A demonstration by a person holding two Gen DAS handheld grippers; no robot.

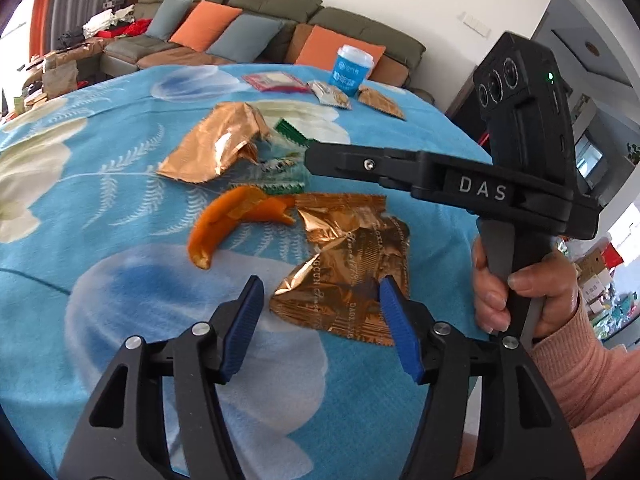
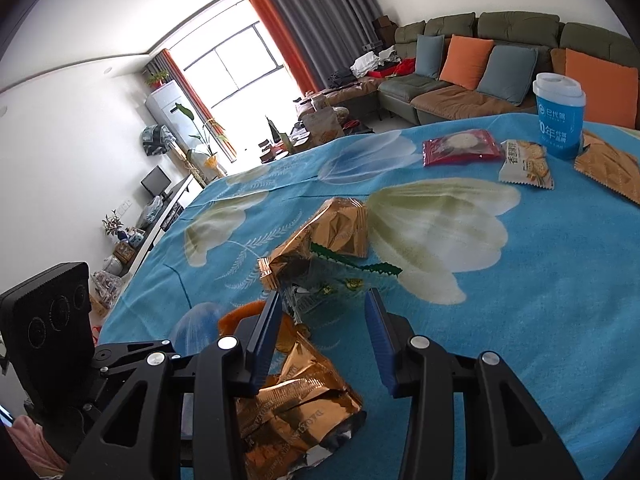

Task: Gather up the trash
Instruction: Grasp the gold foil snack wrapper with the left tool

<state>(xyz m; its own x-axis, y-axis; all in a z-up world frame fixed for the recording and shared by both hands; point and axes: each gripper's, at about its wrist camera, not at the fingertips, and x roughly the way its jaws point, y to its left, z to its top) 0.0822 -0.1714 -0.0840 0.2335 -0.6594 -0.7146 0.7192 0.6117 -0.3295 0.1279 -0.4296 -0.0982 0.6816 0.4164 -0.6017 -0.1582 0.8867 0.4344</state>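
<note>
Both pairs of jaws are seen released, with nothing grasped between the blue pads. Below them a bench is covered by a blue floral cloth (image 1: 100, 208), and on this cloth the trash is spread.

Far behind the bench, a long sofa (image 2: 460, 92) with orange and grey-blue cushions is placed along the wall.

Left gripper (image 1: 320, 312) is held low over the near part of the cloth. Between its pads a crumpled copper foil wrapper (image 1: 352, 264) is lying, and the right pad is seen over its edge; whether it is touched cannot be told. Right gripper (image 2: 322, 320) is held over the middle of the pile, and in the left wrist view it is seen from the side, coming in from the right, held by a hand (image 1: 516, 292) in a pink sleeve.

A second copper wrapper (image 1: 216, 148) is found farther on the cloth, to the left. Just beside it, on its right, a clear wrapper with green edges (image 2: 340, 276) is lying, directly ahead of the right jaws. An orange peel (image 1: 224, 224) is curled between the two copper wrappers, near the middle.

At the far right of the bench a blue paper cup (image 2: 560, 120) is standing upright. Near it are seen a red snack packet (image 2: 460, 148), a white biscuit packet (image 2: 526, 164) and a flat copper packet (image 2: 612, 168).
</note>
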